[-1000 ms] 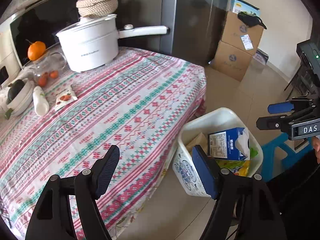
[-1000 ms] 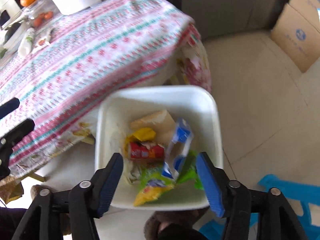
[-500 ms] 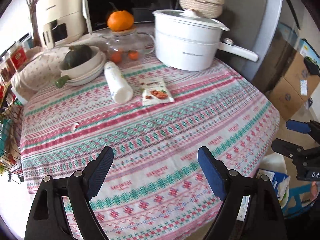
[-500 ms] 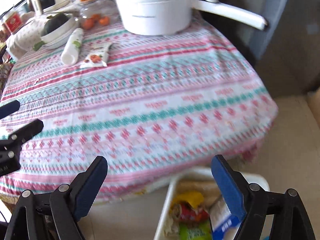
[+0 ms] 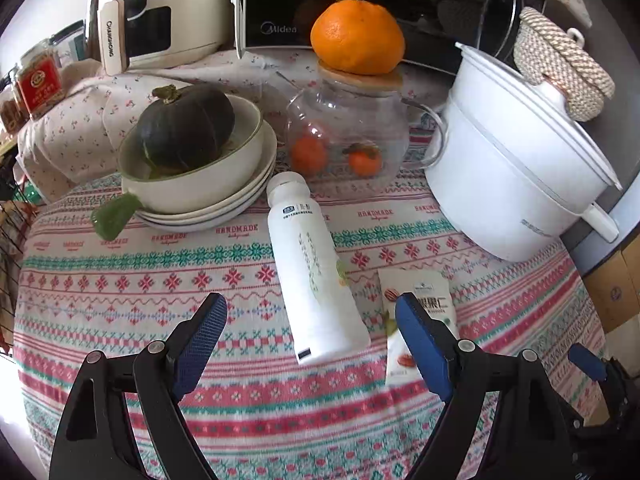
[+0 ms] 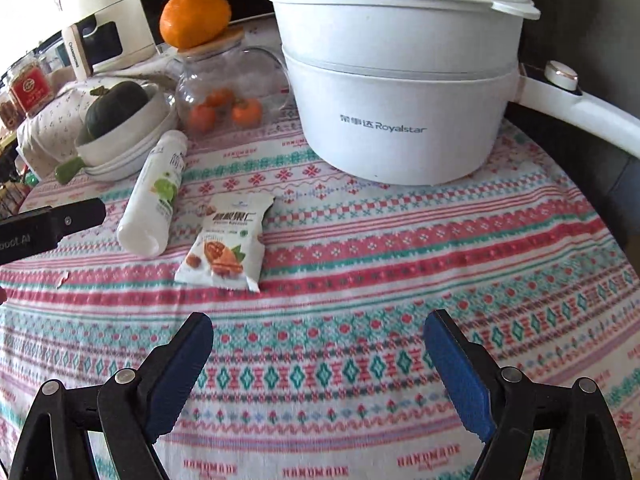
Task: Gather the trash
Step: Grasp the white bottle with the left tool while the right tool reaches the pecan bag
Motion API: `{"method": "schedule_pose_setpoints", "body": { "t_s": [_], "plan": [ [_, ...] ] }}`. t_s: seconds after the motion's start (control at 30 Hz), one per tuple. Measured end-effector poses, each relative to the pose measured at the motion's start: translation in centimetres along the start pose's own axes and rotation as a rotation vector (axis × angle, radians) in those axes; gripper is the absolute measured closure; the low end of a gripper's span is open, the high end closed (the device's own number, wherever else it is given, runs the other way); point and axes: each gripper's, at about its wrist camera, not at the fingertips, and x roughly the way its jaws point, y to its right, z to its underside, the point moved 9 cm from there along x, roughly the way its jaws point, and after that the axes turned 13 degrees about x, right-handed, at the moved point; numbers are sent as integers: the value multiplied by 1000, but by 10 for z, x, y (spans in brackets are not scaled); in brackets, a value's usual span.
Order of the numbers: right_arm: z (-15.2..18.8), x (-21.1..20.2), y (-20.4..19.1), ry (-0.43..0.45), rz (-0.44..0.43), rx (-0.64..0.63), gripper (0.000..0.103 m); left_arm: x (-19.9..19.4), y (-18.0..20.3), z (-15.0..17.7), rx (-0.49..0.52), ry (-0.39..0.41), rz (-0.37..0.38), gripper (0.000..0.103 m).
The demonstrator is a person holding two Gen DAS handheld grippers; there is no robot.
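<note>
We see two pieces of trash on the patterned tablecloth. The white bottle lies on its side, and its base end sits between the spread fingers of our left gripper, with the cap pointing away from the tongs. The nut snack wrapper lies flat just beside the bottle, and the right finger of these left tongs partly covers it. Our left gripper is released and holds nothing. Our right gripper is also released and empty; it hovers over bare cloth, and the wrapper is ahead of it and to the left, near but not between its fingers. Beyond the bottle cap stand the stacked bowls with a dark squash, the glass jar with an orange on its lid, and to the right the white electric pot. We judge that the round bottle may roll or slip away when the fingers close on its smooth side. The right finger may also catch the wrapper together with it, or pinch the cloth and pull the dishes.
</note>
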Motion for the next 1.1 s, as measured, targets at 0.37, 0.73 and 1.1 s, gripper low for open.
{"method": "schedule_pose_setpoints", "body": {
  "t_s": [0.37, 0.73, 1.1],
  "plan": [
    [-5, 64, -1, -57, -29, 30, 14, 41, -3, 2, 38, -93, 8, 55],
    [0, 76, -10, -85, -20, 65, 14, 52, -3, 10, 7, -165, 45, 50],
    [-3, 83, -54, -71, -57, 22, 13, -29, -36, 49, -8, -35, 78, 52]
  ]
}}
